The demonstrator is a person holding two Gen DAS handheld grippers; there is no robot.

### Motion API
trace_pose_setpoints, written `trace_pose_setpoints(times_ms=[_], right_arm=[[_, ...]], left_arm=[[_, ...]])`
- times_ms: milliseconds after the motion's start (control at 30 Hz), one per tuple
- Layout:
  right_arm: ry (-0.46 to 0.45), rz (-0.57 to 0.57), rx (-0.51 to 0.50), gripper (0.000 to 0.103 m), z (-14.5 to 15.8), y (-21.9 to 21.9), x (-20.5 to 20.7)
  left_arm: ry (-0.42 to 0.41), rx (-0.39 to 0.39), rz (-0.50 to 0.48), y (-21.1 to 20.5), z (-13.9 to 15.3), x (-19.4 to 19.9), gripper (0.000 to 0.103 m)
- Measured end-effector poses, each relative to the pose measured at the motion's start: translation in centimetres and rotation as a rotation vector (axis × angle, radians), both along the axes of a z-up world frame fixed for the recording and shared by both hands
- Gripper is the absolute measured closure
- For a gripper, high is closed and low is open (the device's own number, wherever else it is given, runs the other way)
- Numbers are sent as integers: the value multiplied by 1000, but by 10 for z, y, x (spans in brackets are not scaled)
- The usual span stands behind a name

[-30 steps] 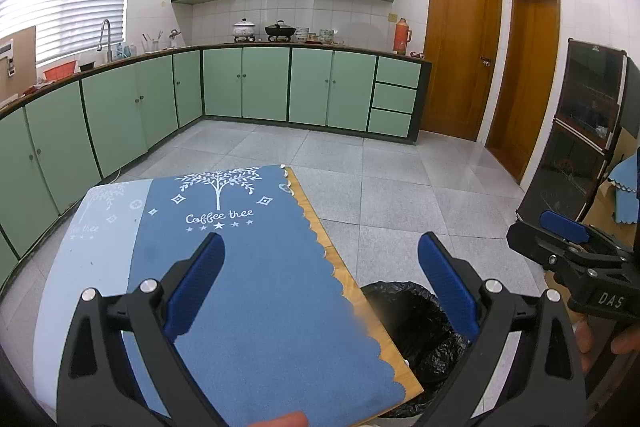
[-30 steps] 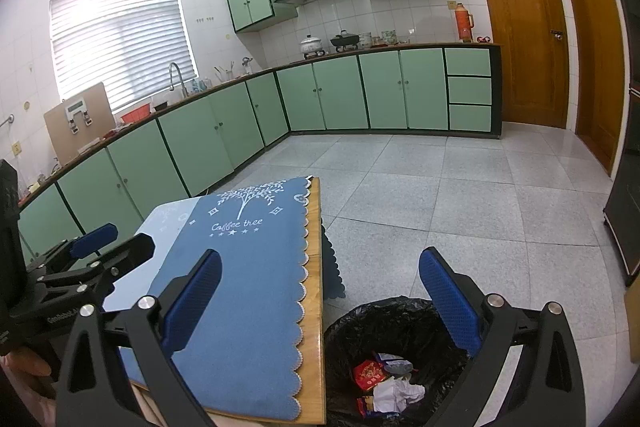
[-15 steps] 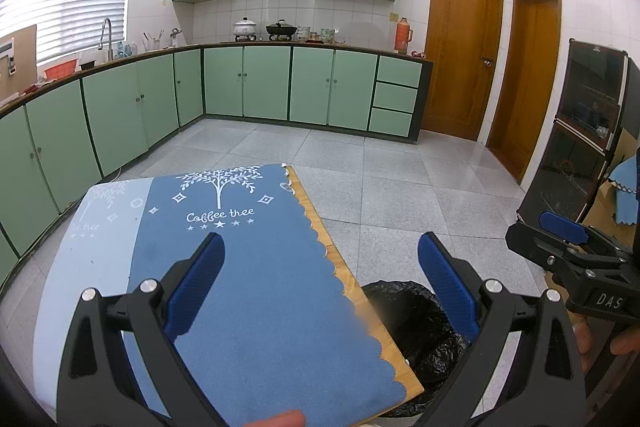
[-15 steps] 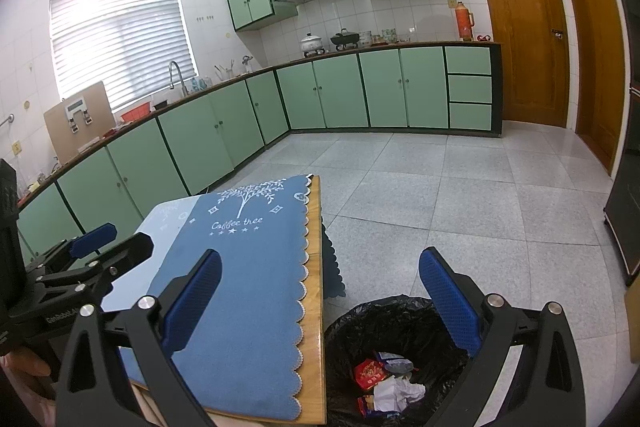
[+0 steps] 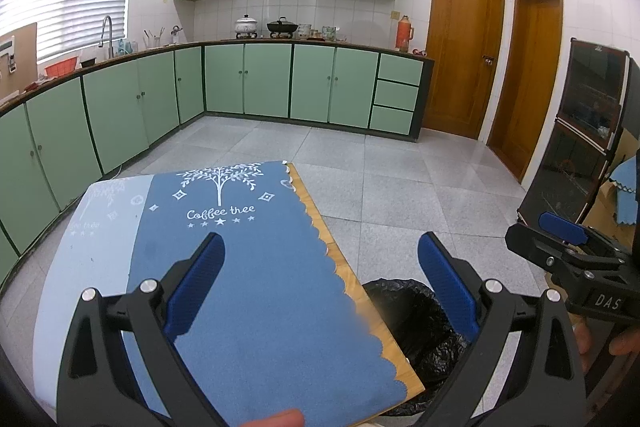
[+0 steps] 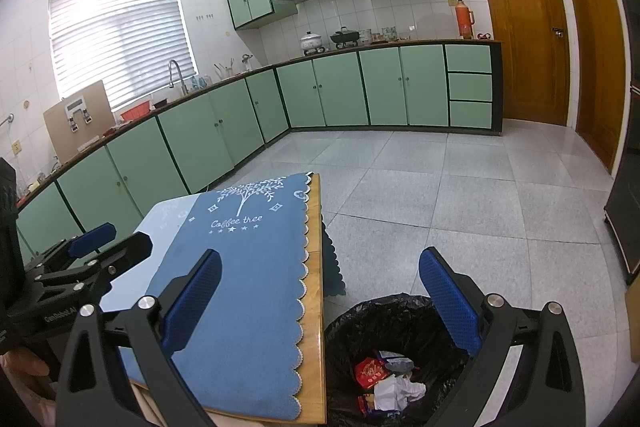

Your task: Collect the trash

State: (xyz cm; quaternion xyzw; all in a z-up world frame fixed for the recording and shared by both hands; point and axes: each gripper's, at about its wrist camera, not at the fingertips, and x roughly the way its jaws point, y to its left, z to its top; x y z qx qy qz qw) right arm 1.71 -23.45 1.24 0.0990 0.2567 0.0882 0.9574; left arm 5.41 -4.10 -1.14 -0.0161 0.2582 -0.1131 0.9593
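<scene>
Nothing is shifting since the earlier frames: both the left gripper (image 5: 318,287) and right gripper (image 6: 320,303) are hovering with jaws wide apart, holding nothing. Trash (image 6: 384,379) is lying inside the black-lined bin (image 6: 360,323) at 5 o'clock, touching the blue-clothed table (image 6: 314,307).

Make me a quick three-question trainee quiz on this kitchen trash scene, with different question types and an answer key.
1. True or false: the left gripper is shut on a wrapper.
2. Multiple choice: the black-lined trash bin stands A) on the table, B) on the floor beside the table's right edge, C) under the sink.
3. Fill in: the red wrapper and crumpled white paper lie ____ the bin.

Key: 1 false, both the left and the right gripper are open and hold nothing. 2 B. 3 inside.
</scene>
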Motion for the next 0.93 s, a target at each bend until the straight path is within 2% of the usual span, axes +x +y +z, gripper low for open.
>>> trace_pose_setpoints(times_ms=[467,933], right_arm=[[13,1,-4,6,-12,-1,4],[17,1,-4,6,-11,-3,6]], left_arm=[[4,0,0,-1,-2,0,9],[20,-5,5,-5,-5,1,9]])
